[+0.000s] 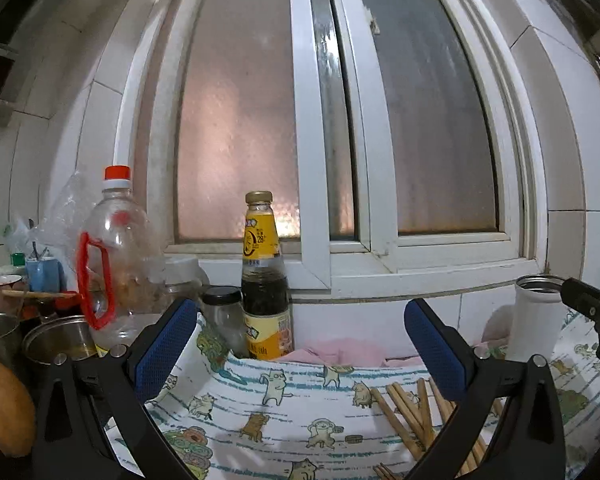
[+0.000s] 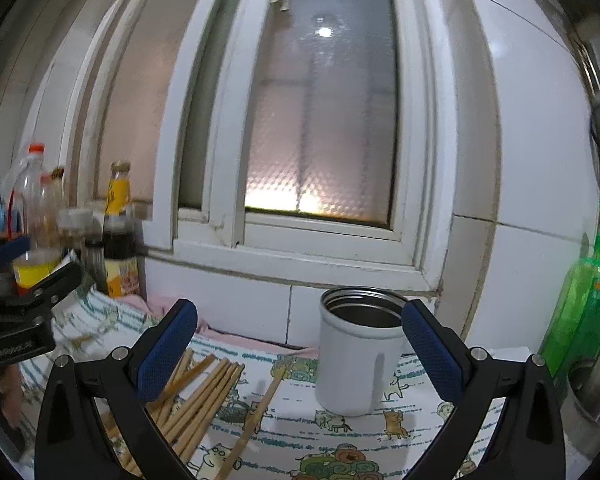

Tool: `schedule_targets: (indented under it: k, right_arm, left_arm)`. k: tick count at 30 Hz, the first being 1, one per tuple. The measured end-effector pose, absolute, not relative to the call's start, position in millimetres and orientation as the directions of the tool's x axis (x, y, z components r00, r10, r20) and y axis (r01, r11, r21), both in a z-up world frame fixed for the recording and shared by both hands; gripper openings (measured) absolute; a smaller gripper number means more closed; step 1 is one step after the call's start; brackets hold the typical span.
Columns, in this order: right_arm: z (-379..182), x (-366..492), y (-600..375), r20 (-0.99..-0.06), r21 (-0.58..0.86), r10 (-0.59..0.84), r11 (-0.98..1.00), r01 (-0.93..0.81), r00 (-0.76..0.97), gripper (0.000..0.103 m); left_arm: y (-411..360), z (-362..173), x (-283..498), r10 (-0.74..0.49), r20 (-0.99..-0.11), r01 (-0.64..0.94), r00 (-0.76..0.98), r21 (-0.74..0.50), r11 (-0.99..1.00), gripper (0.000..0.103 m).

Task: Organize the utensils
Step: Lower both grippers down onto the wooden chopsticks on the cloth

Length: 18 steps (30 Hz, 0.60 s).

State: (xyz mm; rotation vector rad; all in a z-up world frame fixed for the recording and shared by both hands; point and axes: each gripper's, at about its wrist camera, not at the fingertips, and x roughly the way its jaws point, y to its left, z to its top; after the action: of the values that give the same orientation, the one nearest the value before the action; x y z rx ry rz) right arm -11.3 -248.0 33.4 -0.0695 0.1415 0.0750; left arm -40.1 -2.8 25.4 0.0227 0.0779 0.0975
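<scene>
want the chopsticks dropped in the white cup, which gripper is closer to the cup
Right. The right gripper is open just in front of the white cup, which stands between its jaws. The left gripper is open farther left; the cup stands off to its right.

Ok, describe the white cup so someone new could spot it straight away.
Look below the frosted window, on the cartoon-animal cloth. The white cup stands upright right of the loose wooden chopsticks. It is the only open white cylinder there, dark inside with a metal rim.

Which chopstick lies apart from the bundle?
The lone chopstick nearest the white cup; the other chopsticks lie bunched together to its left.
</scene>
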Motion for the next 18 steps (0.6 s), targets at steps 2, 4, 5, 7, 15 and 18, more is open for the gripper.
schedule_targets:
  k: [2, 4, 5, 7, 15, 18]
  right_arm:
    - [37.8, -8.7, -252.0, -0.17, -0.044, 0.068, 0.996, -0.077, 0.983, 0.103]
    - [47.4, -6.7, -253.4, -0.206, -0.031, 0.073, 0.996, -0.081, 0.976, 0.095]
    - [52.4, -6.8, -252.6, -0.221, -0.027, 0.084, 0.995, -0.092, 0.972, 0.091]
    - [68.9, -8.6, -248.4, -0.244, -0.033, 0.112, 0.992, -0.124, 0.963, 0.082]
    - [131.4, -7.4, -251.5, -0.199, 0.122, 0.143, 0.985, -0.12, 0.97, 0.046]
    - [140.0, 8.2, -255.8, -0.22, 0.184, 0.224, 0.965, -0.186, 0.949, 0.035]
  left_arm:
    - [0.5, 36.3, -32.7, 0.013, -0.149, -0.018, 0.989, -0.029, 0.999, 0.101]
    - [-5.7, 49.7, -22.7, 0.02, -0.208, -0.023, 0.978, -0.01, 1.0, 0.101]
    - [-9.9, 55.9, -18.3, 0.003, -0.229, -0.003, 0.973, 0.001, 1.0, 0.101]
    - [-18.4, 68.6, -10.2, -0.002, -0.253, 0.008, 0.967, 0.022, 1.0, 0.101]
    - [-21.0, 108.5, 35.4, 0.03, -0.312, -0.042, 0.95, -0.031, 0.999, 0.101]
    - [-11.3, 103.1, 51.1, -0.004, -0.36, -0.031, 0.933, -0.093, 0.995, 0.103]
